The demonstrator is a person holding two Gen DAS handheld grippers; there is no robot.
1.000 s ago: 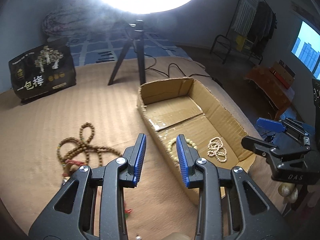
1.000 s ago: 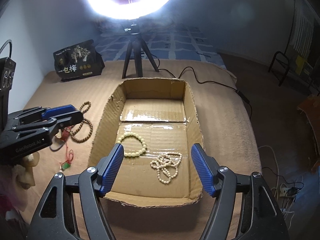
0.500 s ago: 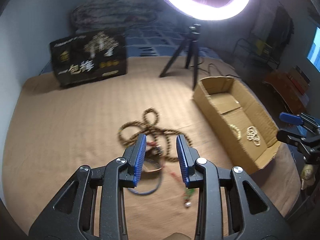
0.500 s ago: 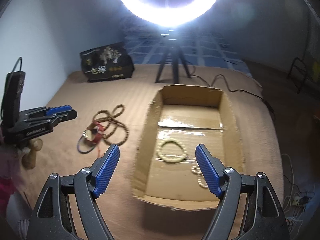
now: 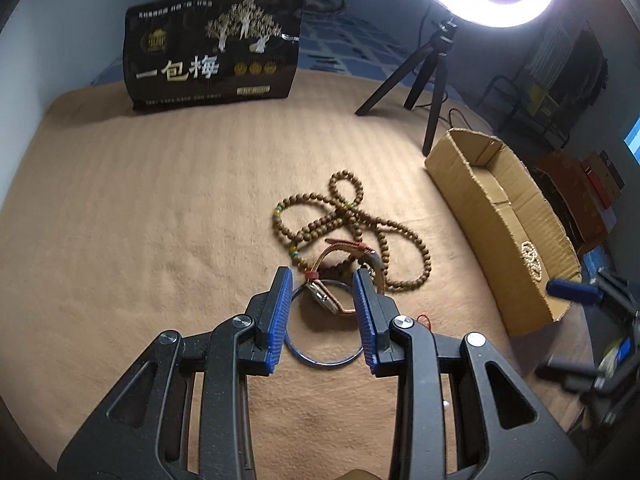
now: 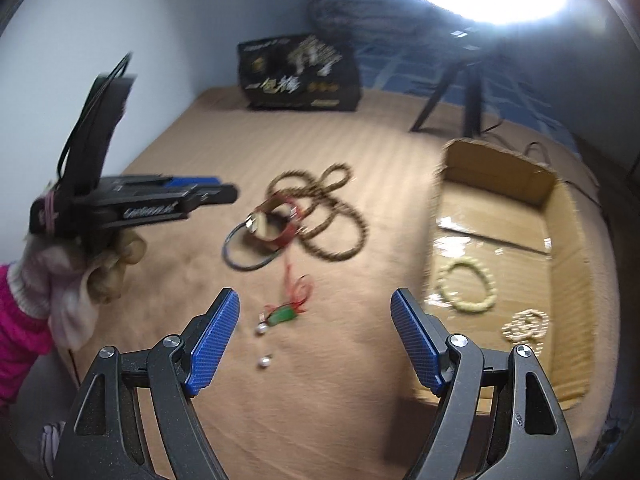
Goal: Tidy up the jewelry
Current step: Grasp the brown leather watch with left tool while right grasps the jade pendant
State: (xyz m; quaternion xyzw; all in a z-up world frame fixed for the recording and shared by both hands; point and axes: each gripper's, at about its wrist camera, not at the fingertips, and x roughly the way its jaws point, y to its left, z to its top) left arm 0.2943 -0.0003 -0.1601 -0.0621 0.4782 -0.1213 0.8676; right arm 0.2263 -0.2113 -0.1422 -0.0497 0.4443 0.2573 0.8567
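Jewelry half sorted

Left gripper [image 5: 322,308]: apart, empty, poised over watch [image 5: 340,276] and blue ring [image 5: 324,356]. Brown beads [image 5: 352,224], red-corded charm [image 6: 290,308], two pearls [image 6: 262,328] left on blanket [image 5: 140,240]. Right gripper [image 6: 316,340]: wide, empty. Pale bracelet [image 6: 466,286] and small beads [image 6: 526,326] already in box [image 6: 568,248].

You can read "一包梅" in large pale characters on the black bag [image 5: 212,52] standing far left; its smaller print stays illegible.
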